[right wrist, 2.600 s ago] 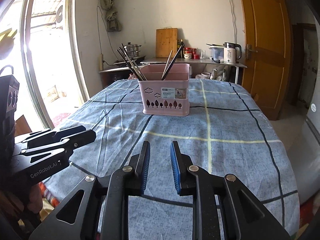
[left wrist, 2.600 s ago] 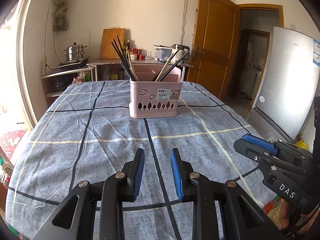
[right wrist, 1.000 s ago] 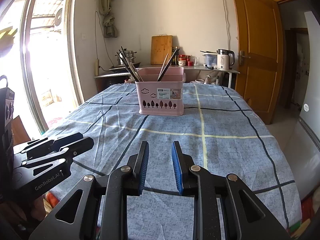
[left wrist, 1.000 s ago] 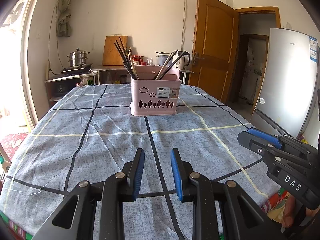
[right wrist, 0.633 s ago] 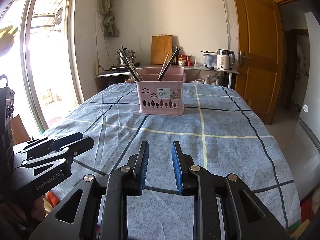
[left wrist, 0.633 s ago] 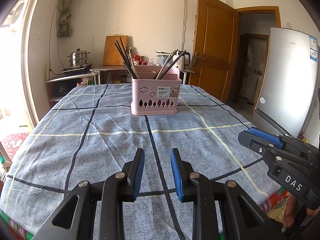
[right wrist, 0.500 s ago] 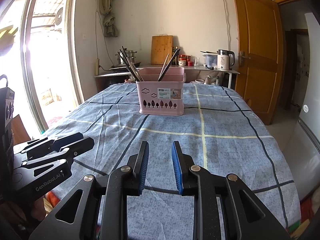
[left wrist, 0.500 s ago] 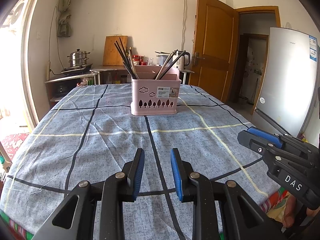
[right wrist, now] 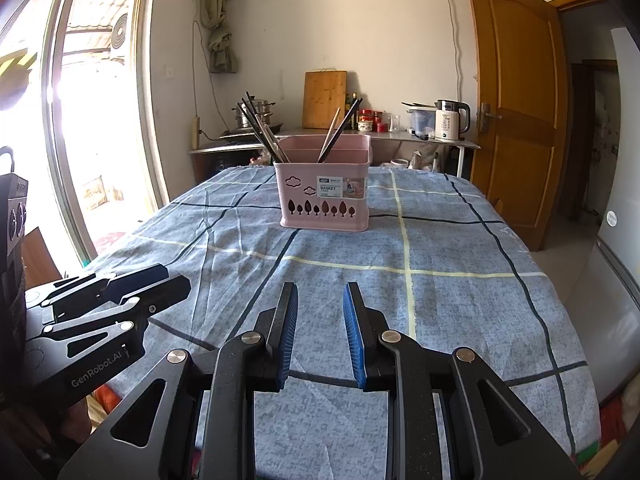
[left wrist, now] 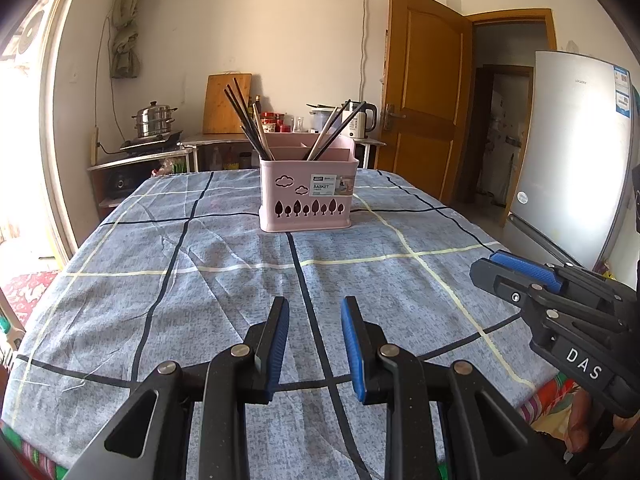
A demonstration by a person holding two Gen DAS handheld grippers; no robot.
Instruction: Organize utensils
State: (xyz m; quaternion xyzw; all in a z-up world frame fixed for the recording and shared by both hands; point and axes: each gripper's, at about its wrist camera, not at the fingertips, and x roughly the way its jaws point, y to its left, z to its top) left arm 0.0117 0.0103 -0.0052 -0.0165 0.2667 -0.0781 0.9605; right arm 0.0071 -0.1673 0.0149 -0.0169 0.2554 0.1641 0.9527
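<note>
Pink plastic is catching the light at twelve o'clock from both cameras: the basket [left wrist: 306,196] is sitting on the table [left wrist: 224,292], toward its far end, well apart from both grippers. Dark chopsticks [left wrist: 245,120] are leaning out of its left compartment toward eleven o'clock. More chopsticks, one pale among dark ones, are tilting toward one o'clock from a compartment further right; which divider they are resting against is hard to tell from here. A blue checked cloth is covering the table.

In the left wrist view the left gripper [left wrist: 314,314] is hovering over the near part of the cloth, its jaws standing apart with only a dark line of the cloth showing between the blue pads, gripping nothing. The right gripper [left wrist: 500,270] is showing at three o'clock in that view, over the near right part of the table.

In the right wrist view the right gripper [right wrist: 320,306] is likewise hanging above the near cloth, jaws parted by a gap and empty. The left gripper [right wrist: 168,280] is lying at nine o'clock there.

Beyond the table, a cutting board [right wrist: 324,99] is leaning on the wall at twelve o'clock, a kettle [right wrist: 450,120] is standing at one o'clock, and a steamer pot [left wrist: 154,119] is sitting at ten o'clock in the left view.
</note>
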